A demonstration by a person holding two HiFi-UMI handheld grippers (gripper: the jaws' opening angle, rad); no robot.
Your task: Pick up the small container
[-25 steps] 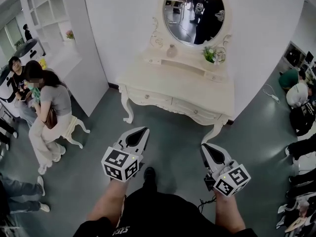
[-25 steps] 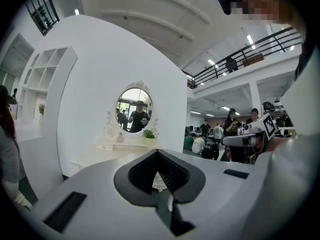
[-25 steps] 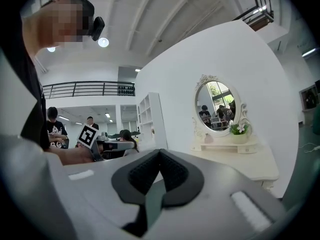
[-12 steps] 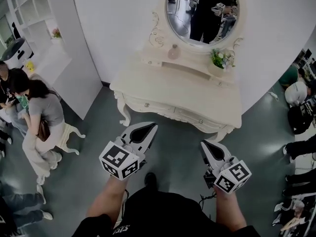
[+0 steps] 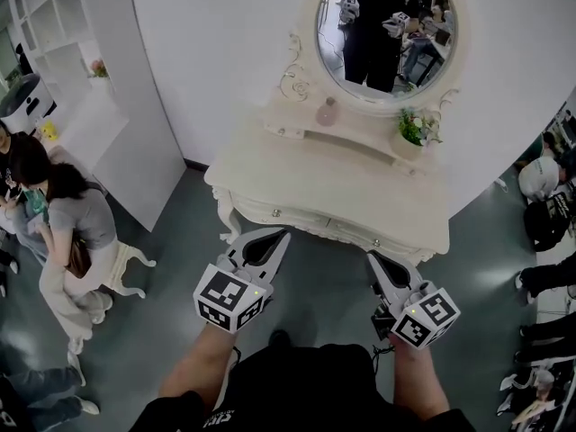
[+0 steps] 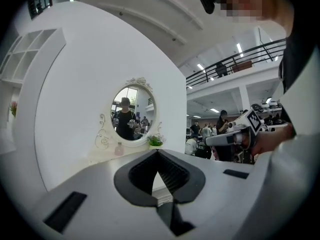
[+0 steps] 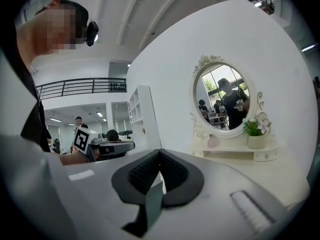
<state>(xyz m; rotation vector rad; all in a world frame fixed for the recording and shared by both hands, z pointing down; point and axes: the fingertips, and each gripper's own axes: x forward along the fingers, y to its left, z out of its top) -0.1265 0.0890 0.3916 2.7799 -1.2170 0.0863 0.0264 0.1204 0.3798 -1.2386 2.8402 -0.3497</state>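
Head view: left gripper [image 5: 279,237] and right gripper [image 5: 373,261] held out side by side, well apart, both pointing at cream dressing table [image 5: 333,174]. Tips over grey floor [image 5: 319,273], just short of table front edge, touching nothing.

Left gripper view: jaws clenched, pads tip to tip, nothing btw them. Right gripper view: same, jaws pressed together at tips, empty.

Small pink container [image 5: 326,112] upright on raised back shelf of table, just under lower-left rim of oval mirror [image 5: 387,30]. Well apart from both grippers, untouched. Also seen in both gripper views, same spot under mirror, small and far off.

Plant pot [image 5: 412,133] w/ green leaves and pale flowers on same shelf, at right end, apart from container. Rest of tabletop bare. In mirror: reflection of person in dark top w/ both tools raised.

Bg left: white shelf unit [image 5: 45,16] against wall; person in grey top [image 5: 72,214] sitting on white stool [image 5: 126,264], another partly cut off beside. Bg right edge: more ppl, mostly cropped, detail too small to tell.
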